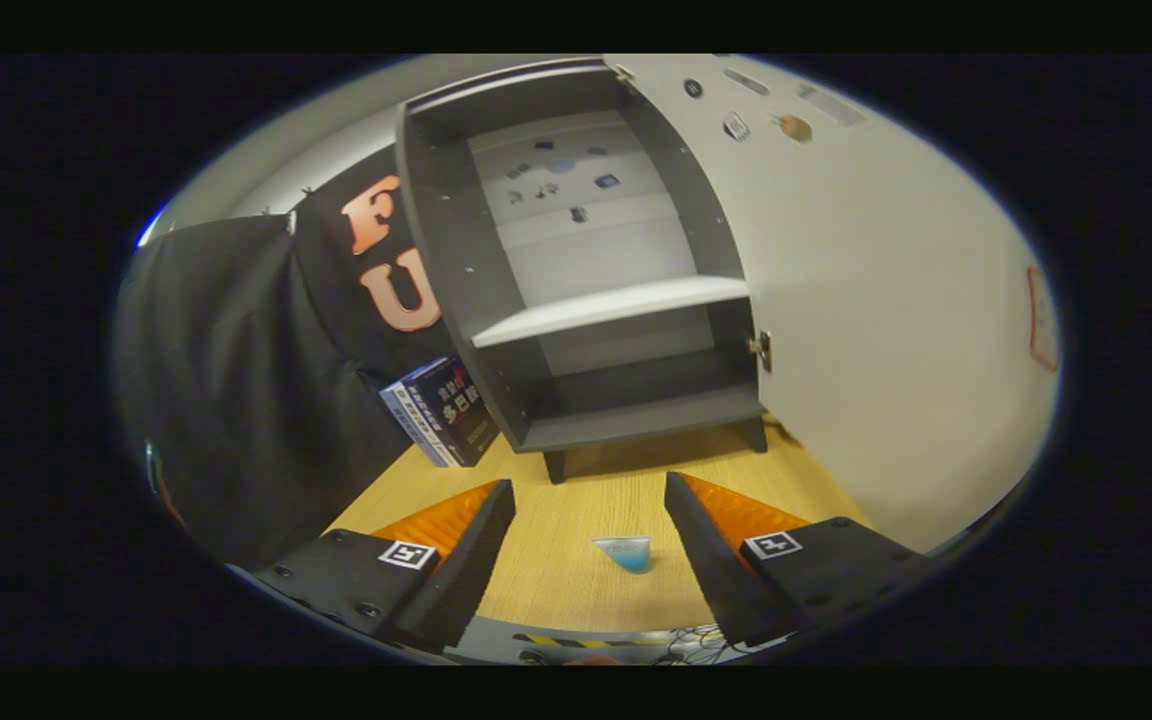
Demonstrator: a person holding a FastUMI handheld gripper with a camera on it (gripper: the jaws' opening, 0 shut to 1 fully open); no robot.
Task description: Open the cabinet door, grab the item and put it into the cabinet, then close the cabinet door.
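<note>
A wooden table [576,510] holds a dark cabinet [586,270], its door [886,300] swung wide to the right, ready for loading. Before the cabinet, a small blue item [626,552] lies between the gripper [586,545] fingers, spread apart and empty.

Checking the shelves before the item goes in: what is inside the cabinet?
The cabinet, door swung open, shows one white shelf and a grey bottom board, both bare. Its back panel carries small marks. The open jaws of the gripper hide nothing inside.
</note>
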